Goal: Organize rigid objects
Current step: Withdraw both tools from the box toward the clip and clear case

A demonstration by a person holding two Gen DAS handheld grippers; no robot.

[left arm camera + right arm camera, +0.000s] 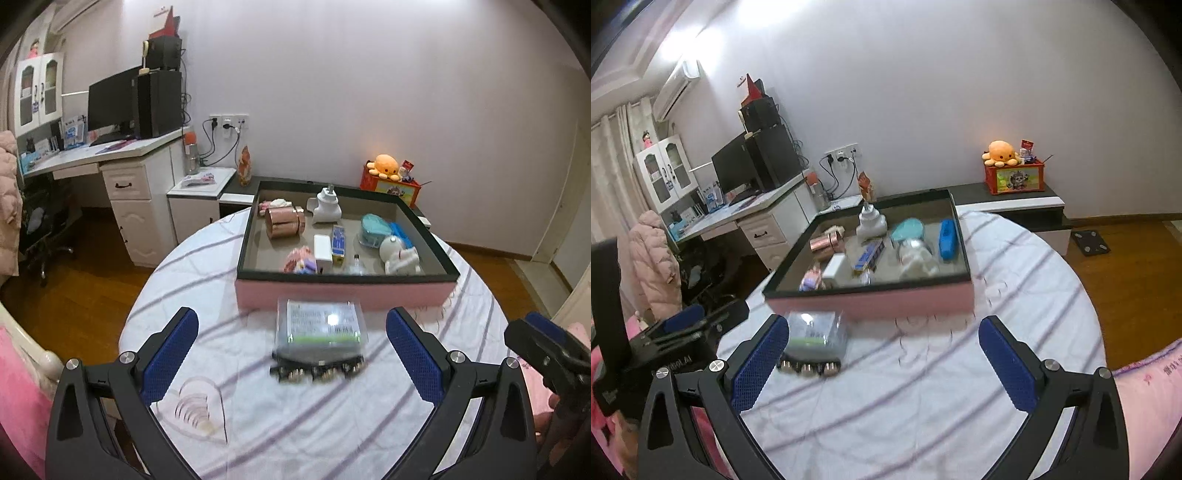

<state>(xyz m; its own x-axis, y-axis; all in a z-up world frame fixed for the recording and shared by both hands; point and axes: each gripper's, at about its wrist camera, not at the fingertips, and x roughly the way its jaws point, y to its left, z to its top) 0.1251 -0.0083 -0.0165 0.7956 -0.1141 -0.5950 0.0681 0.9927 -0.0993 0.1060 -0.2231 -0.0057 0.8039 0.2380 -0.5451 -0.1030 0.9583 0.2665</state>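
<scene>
A clear plastic pack of batteries (320, 334) lies on the striped tablecloth just in front of the pink box (343, 293); it also shows in the right wrist view (812, 341). The pink box (871, 301) holds several items: a rose-gold cup (284, 221), a white figure (325, 206), a teal case (375, 229), a white charger (322, 251). My left gripper (291, 350) is open and empty, its pads on either side of the battery pack, a little short of it. My right gripper (884, 354) is open and empty, with the pack by its left pad (761, 363).
The round table (258, 424) has a white cloth with purple stripes. A white desk (122, 155) with a monitor stands at the left. An orange plush (386, 166) sits on a red box on a low cabinet behind. Wooden floor (1137, 280) lies to the right.
</scene>
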